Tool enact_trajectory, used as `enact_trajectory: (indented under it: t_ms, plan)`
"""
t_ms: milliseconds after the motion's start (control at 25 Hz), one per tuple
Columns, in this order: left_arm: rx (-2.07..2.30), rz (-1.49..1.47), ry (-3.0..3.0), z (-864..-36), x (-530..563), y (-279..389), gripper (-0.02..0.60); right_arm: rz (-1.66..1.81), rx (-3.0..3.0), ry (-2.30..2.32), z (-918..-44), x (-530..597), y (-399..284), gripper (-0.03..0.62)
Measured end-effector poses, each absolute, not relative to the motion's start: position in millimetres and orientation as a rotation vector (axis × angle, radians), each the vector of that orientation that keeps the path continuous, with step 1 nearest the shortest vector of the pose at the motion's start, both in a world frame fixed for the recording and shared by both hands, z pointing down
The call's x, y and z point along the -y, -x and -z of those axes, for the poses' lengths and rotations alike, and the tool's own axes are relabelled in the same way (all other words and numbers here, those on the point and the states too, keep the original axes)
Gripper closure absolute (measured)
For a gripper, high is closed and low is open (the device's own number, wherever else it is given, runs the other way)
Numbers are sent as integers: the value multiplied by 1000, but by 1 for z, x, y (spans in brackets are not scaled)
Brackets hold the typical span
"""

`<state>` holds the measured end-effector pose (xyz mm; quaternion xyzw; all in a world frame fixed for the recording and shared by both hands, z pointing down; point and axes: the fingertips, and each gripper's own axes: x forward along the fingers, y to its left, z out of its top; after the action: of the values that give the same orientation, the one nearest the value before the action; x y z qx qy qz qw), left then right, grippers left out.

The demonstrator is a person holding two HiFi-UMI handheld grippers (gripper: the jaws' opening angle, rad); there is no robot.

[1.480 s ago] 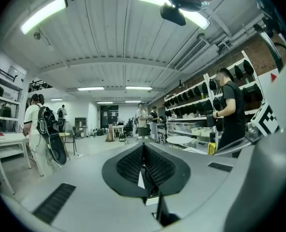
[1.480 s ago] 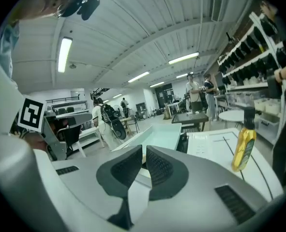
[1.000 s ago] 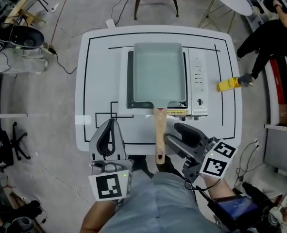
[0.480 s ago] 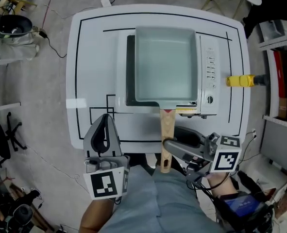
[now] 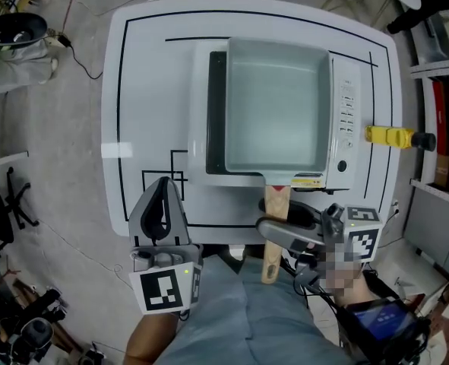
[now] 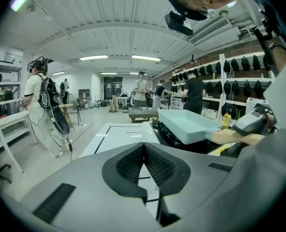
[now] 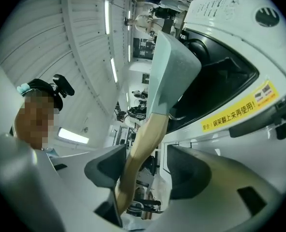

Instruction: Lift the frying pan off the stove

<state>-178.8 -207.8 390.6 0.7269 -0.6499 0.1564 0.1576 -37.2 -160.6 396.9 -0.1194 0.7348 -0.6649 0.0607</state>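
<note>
The left gripper (image 5: 166, 192) and the right gripper (image 5: 270, 213) have smooth grey shells with black ribbed pads (image 6: 156, 166). Each carries a white cube (image 5: 166, 291) printed with black square markers. The person wears a pale blue-grey top (image 5: 239, 322).

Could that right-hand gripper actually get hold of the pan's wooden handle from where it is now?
Probably yes. The right gripper has its jaws apart, and the wooden handle of the frying pan runs between them, nearer one side. Nothing else sits in the gap, so closing should catch it.

Pale-teal pan (image 5: 277, 105) — tan wooden handle (image 5: 271, 261)
</note>
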Motion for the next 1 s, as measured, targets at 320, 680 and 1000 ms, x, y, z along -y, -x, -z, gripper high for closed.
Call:
enact_trajectory:
  t_ms: [320, 680, 1000]
  plan:
    - [1852, -452, -2060, -400, 220, 186, 565, 2078, -2181, 313, -401, 169, 45, 356]
    - [1846, -453, -2060, -403, 228, 186, 565, 2119, -2152, 287, -399, 174, 48, 399]
    - [1838, -455, -2059, -405, 229, 185, 565, 2156, -2103, 256, -399, 173, 50, 410]
